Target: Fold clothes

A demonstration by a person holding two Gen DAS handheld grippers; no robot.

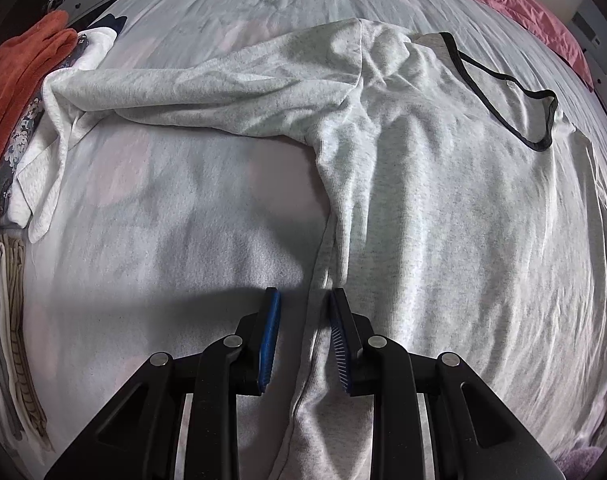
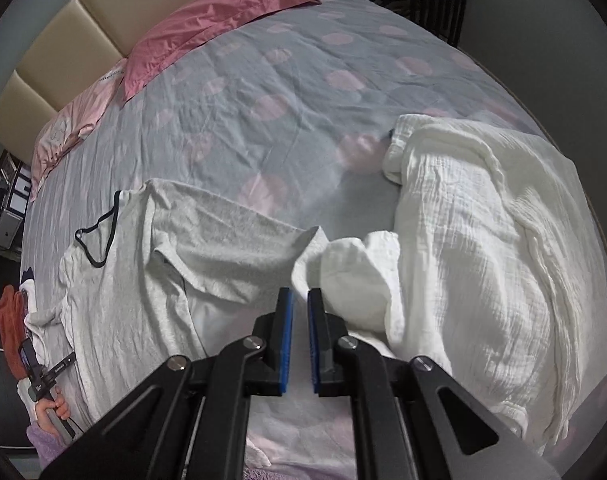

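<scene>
Grey shirt (image 1: 443,200), spread on bed (image 1: 163,240): my left gripper (image 1: 305,300) spread astride its side edge; right gripper (image 2: 299,300) slightly parted, holding nothing. I'd pinch the edge squarely.

Left gripper (image 1: 305,300) agape — right gripper (image 2: 299,300) narrower.

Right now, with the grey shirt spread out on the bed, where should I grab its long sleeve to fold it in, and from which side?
Probably take the grey shirt's long sleeve near its cuff end, by the pile of clothes. It lies flat and stretched straight out from the shoulder, so the cuff is its free end. Come from above with the left gripper, fingers straddling the sleeve's edge.
</scene>
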